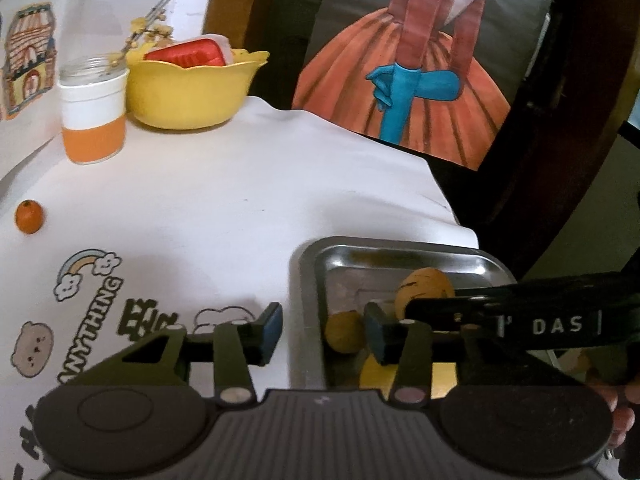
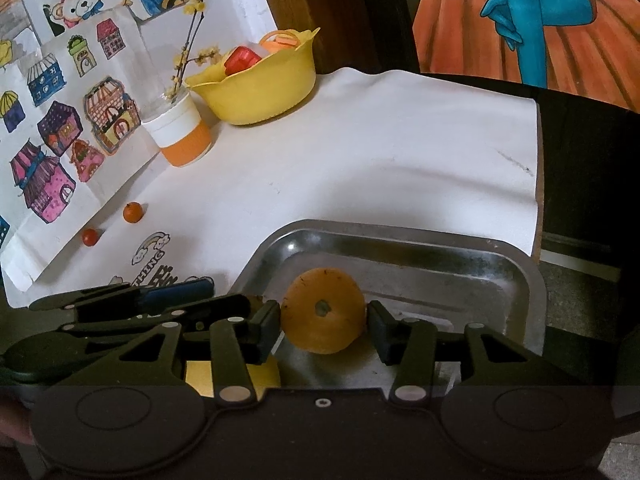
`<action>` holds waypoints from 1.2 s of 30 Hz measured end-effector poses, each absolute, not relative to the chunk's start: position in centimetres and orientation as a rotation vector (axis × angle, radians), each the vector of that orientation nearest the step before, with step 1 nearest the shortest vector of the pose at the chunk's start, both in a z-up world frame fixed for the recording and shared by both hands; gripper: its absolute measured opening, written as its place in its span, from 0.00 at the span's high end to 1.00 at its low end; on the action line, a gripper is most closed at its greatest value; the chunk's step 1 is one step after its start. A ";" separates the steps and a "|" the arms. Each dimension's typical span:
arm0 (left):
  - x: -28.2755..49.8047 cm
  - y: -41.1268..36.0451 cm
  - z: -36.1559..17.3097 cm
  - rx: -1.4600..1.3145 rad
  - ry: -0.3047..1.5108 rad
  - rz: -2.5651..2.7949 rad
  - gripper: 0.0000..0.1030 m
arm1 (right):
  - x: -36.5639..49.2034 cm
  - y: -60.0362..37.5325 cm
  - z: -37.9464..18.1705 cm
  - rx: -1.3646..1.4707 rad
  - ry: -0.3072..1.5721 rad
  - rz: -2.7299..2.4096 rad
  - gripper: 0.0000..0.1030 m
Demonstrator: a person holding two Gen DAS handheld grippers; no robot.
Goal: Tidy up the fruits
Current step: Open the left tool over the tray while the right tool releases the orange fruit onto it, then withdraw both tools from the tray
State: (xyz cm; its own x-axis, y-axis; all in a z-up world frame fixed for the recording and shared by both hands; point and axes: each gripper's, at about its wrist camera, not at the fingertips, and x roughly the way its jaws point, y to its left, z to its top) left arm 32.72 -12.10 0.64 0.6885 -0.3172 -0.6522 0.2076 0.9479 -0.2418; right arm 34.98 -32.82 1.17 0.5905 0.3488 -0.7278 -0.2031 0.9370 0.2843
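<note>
A steel tray (image 2: 520, 276) sits at the near right of the white cloth. My right gripper (image 2: 324, 332) is open inside it, its pads on either side of a round orange fruit (image 2: 324, 312) that looks to rest on the tray floor. The left wrist view shows the same fruit (image 1: 426, 286), a smaller brownish fruit (image 1: 344, 332) and something flat and yellow (image 1: 374, 376) in the tray (image 1: 308, 276). My left gripper (image 1: 324, 334) is open and empty, straddling the tray's left rim. A small orange fruit (image 2: 133, 212) and a small red fruit (image 2: 90, 237) lie on the cloth at the left.
At the back stand a yellow bowl (image 2: 260, 92) holding red and orange items and an orange-and-white jar (image 2: 182, 136) with a flowering twig. Paper drawings cover the wall at the left. The cloth's right edge (image 2: 534, 184) drops off beside a dark frame and a painting.
</note>
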 end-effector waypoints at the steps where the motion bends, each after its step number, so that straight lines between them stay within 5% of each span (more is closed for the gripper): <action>1: 32.6 -11.9 0.7 -0.158 0.756 -0.287 0.48 | 34.9 -32.9 1.2 0.180 0.881 0.320 0.47; 4: 32.3 -11.3 1.0 -0.172 0.744 -0.263 0.38 | 34.6 -33.0 1.5 0.176 0.873 0.312 0.40; 7: 31.8 -10.7 1.5 -0.170 0.710 -0.207 0.17 | 34.1 -32.9 1.9 0.155 0.854 0.302 0.31; 12: 31.2 -9.8 2.4 -0.159 0.658 -0.129 0.03 | 33.1 -32.6 2.8 0.130 0.825 0.292 0.22; 21: 29.0 -8.3 4.0 -0.163 0.633 -0.066 0.00 | 30.4 -32.1 4.9 0.116 0.757 0.267 0.04; 36: 21.6 -6.4 5.6 -0.151 0.585 -0.071 0.00 | 22.2 -29.4 7.6 -0.003 0.645 0.266 0.01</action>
